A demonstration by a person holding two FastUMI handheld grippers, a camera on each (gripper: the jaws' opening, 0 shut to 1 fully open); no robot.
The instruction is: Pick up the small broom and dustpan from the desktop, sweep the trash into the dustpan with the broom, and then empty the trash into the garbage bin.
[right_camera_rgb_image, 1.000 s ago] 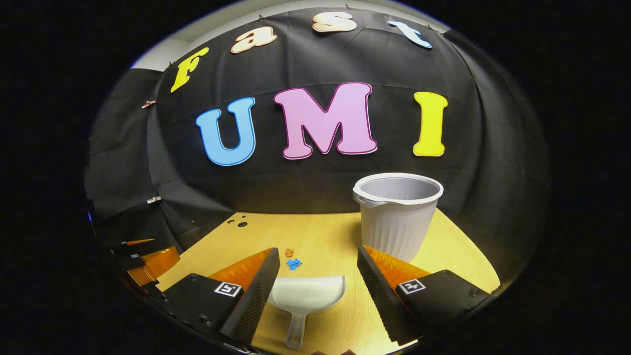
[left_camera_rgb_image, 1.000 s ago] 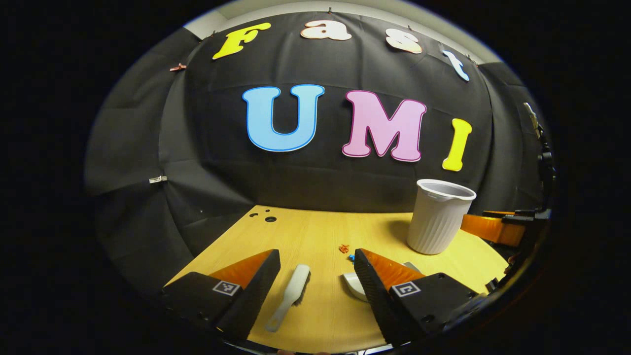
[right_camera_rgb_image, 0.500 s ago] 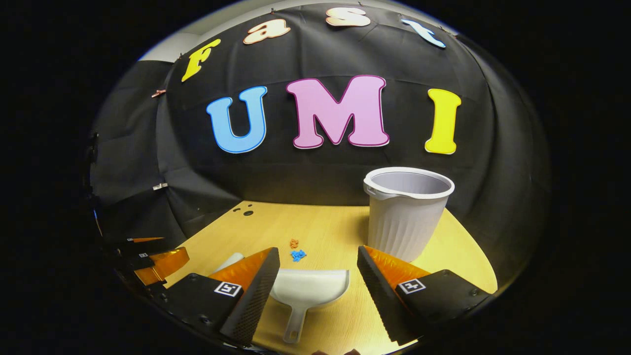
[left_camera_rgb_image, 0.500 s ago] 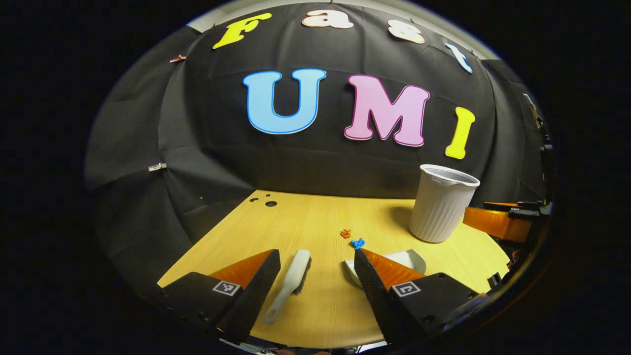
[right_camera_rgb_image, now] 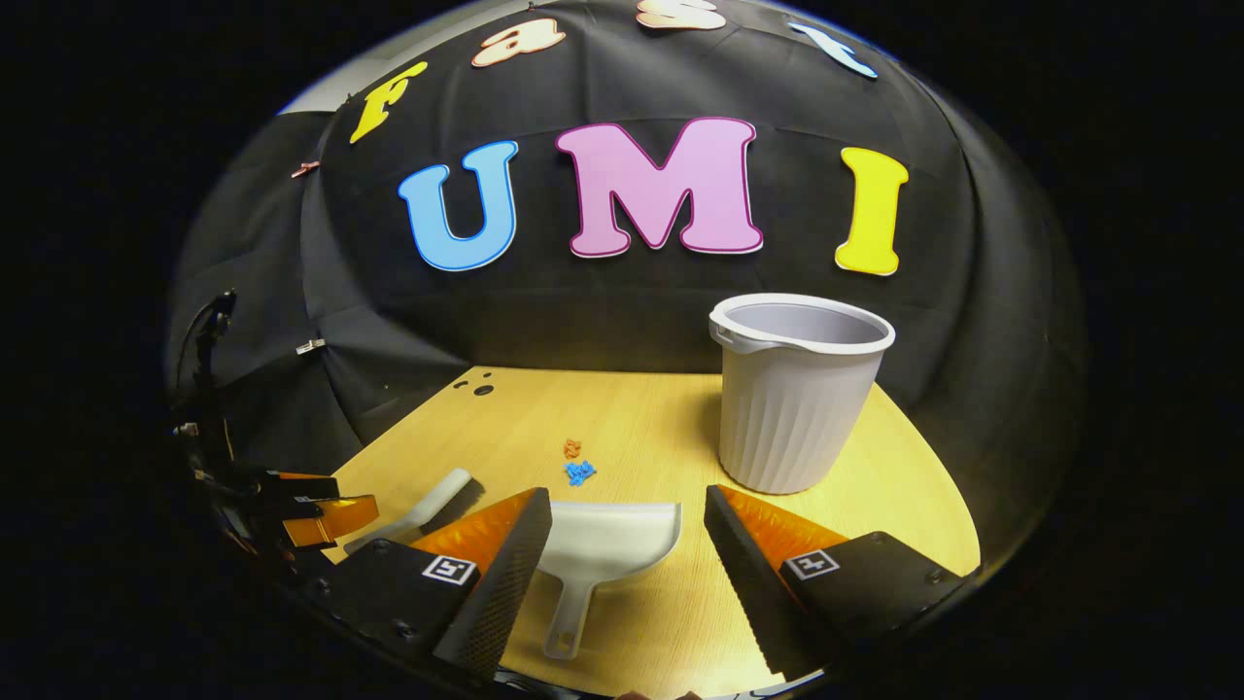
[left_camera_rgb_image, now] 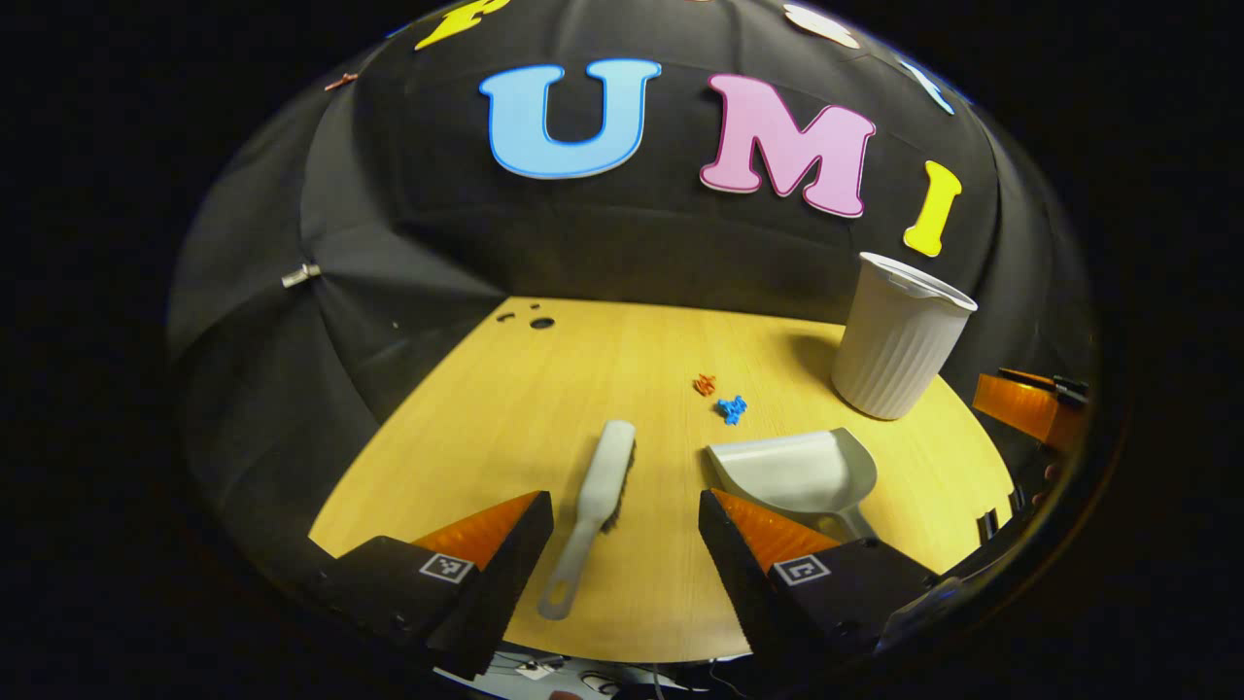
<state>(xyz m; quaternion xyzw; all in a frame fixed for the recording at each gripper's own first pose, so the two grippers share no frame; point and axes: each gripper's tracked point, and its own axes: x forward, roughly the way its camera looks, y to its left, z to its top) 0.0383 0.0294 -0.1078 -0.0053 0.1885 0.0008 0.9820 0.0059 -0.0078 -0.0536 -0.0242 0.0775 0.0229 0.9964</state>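
Observation:
A small white broom lies on the wooden desktop, its handle pointing toward my left gripper, which hangs open above it with nothing between its fingers. To its right lies the white dustpan. In the right gripper view the dustpan lies between the fingers of my open right gripper, handle toward the camera, and the broom shows at the left. Small orange and blue scraps of trash lie just beyond the dustpan. The white ribbed garbage bin stands upright at the right.
Black cloth walls close off the desk's back and sides. A few small holes mark the far left corner of the desktop. The other gripper's orange finger shows at the right edge of the left gripper view, and another orange finger at the left of the right gripper view.
Both grippers have risen and tipped downward, so more of the desktop shows. The broom and dustpan now sit fuller in view. Nothing on the desk has moved.

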